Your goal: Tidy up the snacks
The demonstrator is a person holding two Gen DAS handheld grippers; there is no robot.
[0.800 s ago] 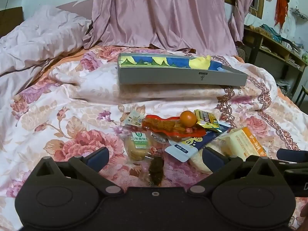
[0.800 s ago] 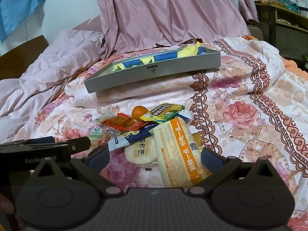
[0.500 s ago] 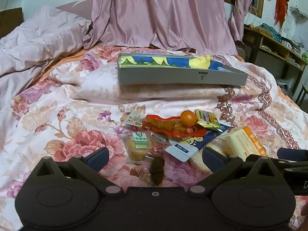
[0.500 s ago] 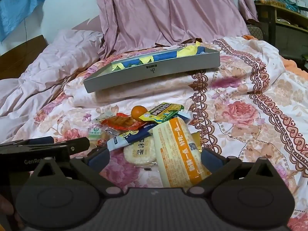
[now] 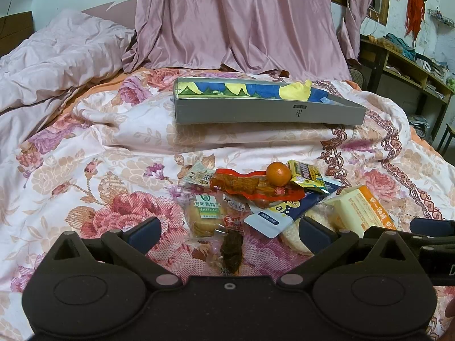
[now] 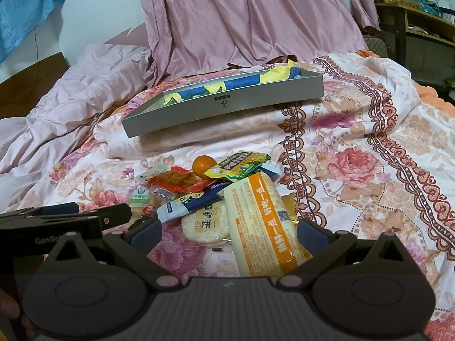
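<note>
A heap of snacks lies on the floral bedspread: a small orange [image 5: 278, 173] [image 6: 203, 166], a red jerky pack [image 5: 250, 186], a green-label cookie pack [image 5: 205, 214], a blue sachet [image 5: 280, 213], a yellow candy pack [image 5: 307, 176] [image 6: 237, 165], a round rice cracker [image 6: 206, 224] and a long orange-and-cream pack [image 6: 264, 221] [image 5: 361, 211]. Behind the heap a grey tray [image 5: 267, 112] [image 6: 224, 103] rests on a pillow. My left gripper [image 5: 229, 231] hovers open in front of the cookie pack and a dark snack [image 5: 231, 251]. Open as well, my right gripper [image 6: 229, 234] straddles the near end of the long pack.
A mauve quilt [image 5: 57, 65] is bunched at the left and a mauve curtain [image 5: 241, 20] hangs behind the bed. A wooden shelf unit [image 5: 409, 68] stands at the right. The left gripper's body [image 6: 62, 218] shows at the left of the right wrist view.
Both views have barely shifted. The right gripper has crept a little nearer to the long pack. Nothing was taken hold of or let go.
</note>
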